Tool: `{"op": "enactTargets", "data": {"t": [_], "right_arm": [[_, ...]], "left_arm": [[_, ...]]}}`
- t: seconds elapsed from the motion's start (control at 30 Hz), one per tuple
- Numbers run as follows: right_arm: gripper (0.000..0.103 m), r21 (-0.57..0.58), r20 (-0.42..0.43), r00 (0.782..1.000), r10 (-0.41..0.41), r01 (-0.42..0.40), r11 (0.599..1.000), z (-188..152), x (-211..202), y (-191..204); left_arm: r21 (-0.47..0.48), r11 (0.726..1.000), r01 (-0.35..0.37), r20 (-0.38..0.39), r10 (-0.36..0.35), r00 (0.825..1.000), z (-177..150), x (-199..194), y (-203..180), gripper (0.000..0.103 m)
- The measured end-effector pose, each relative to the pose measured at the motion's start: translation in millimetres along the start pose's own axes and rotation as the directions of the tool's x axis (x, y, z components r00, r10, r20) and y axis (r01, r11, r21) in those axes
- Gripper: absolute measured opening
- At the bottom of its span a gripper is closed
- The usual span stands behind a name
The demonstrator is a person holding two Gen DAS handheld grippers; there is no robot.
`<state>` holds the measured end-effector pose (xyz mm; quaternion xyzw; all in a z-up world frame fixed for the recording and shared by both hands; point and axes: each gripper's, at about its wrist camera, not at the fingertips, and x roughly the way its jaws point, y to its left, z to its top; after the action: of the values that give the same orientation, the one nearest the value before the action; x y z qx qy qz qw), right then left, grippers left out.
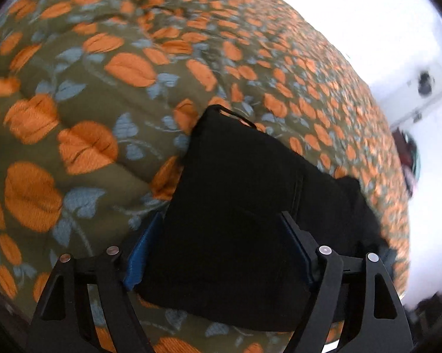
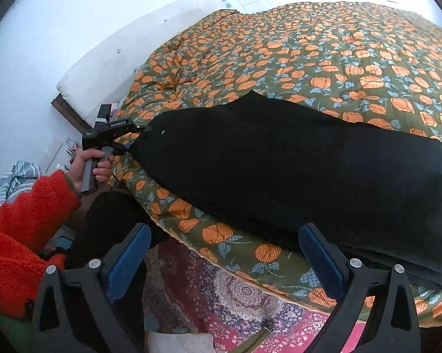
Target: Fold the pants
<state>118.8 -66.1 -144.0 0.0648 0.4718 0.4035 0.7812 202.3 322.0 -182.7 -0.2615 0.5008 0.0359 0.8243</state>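
Black pants (image 2: 294, 170) lie lengthwise on the bed's floral quilt (image 2: 324, 58), folded leg on leg, waist end to the left. In the right wrist view the left gripper (image 2: 141, 131) reaches the waist end, where its tip meets the cloth. In the left wrist view the pants (image 1: 244, 211) fill the gap between its blue-padded fingers (image 1: 143, 250), which stand wide apart around the cloth. My right gripper (image 2: 224, 235) is open and empty, hovering just off the bed's near edge, below the pants' leg end.
A patterned red rug (image 2: 235, 303) covers the floor below the bed edge. A white pillow or mattress (image 2: 118, 67) leans on the wall at the bed's far left. The person's orange sleeve (image 2: 18, 235) is at the left. Clutter lies on the floor by the wall.
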Motion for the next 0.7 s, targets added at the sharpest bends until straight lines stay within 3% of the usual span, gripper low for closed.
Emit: {"op": "enactTargets", "data": {"t": [0.1, 0.2, 0.3, 0.37, 0.43, 0.53, 0.6, 0.7], "right_arm": [[0.1, -0.006, -0.004, 1.0, 0.0, 0.0, 1.0, 0, 1, 2], [0.1, -0.003, -0.015, 1.0, -0.004, 0.004, 1.0, 0, 5, 2], [0.1, 0.0, -0.018, 1.0, -0.006, 0.006, 1.0, -2, 6, 1], [0.1, 0.004, -0.018, 1.0, -0.008, 0.008, 1.0, -2, 6, 0], [0.1, 0.011, -0.016, 1.0, -0.011, 0.011, 1.0, -2, 5, -2], [0.1, 0.022, -0.011, 1.0, -0.012, 0.013, 1.0, -3, 4, -5], [0.1, 0.028, -0.008, 1.0, -0.014, 0.014, 1.0, -3, 3, -7], [0.1, 0.03, 0.001, 1.0, -0.014, 0.014, 0.999, -3, 1, -6]], "left_arm": [[-0.025, 1.0, -0.002, -0.088, 0.0, 0.996, 2, 23, 12, 0.088], [-0.027, 1.0, 0.015, -0.103, -0.018, 0.994, 3, 32, 14, 0.093], [-0.005, 1.0, -0.009, -0.122, 0.008, 0.992, 4, 36, 8, 0.091], [0.021, 0.999, -0.025, -0.129, 0.027, 0.991, 5, 35, 3, 0.079], [0.038, 0.999, -0.038, -0.132, 0.042, 0.99, 6, 33, -3, 0.057], [0.039, 0.998, -0.052, -0.131, 0.057, 0.99, 8, 24, -7, 0.034], [0.041, 0.996, -0.078, -0.124, 0.083, 0.989, 9, 16, -13, 0.024], [0.043, 0.992, -0.115, -0.107, 0.119, 0.987, 8, -1, -22, 0.02]]}}
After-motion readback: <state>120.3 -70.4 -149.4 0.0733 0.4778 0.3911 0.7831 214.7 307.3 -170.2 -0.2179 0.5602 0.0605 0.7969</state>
